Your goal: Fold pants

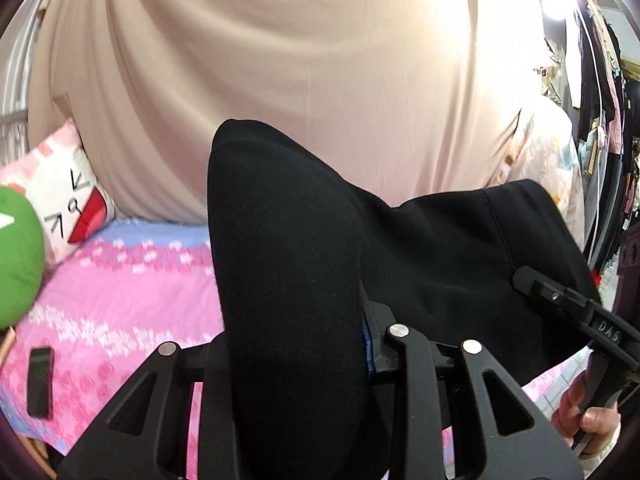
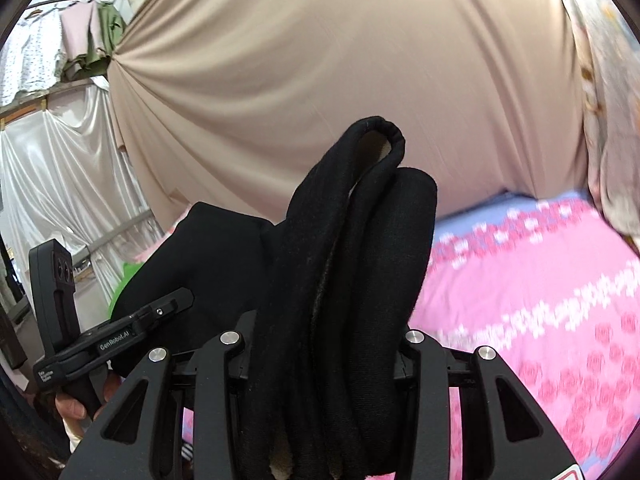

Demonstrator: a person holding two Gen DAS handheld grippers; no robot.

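Left wrist: black pants (image 1: pixel 288 280) stretched sideways btwn grippers, both sets of fingers pinching bunched fabric above pink bedsheet (image 1: pixel 120 300).

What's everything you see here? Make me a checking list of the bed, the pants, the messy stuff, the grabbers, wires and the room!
Surface: bed with pink flowered sheet.
Job's things: black pants, bunched, lifted off the bed.
Clutter: phone, cat-face pillow, green plush.
Grippers: left gripper and right gripper each clamp pants fabric.
Cables: nothing seen.
Surroundings: beige curtain behind; hanging clothes.
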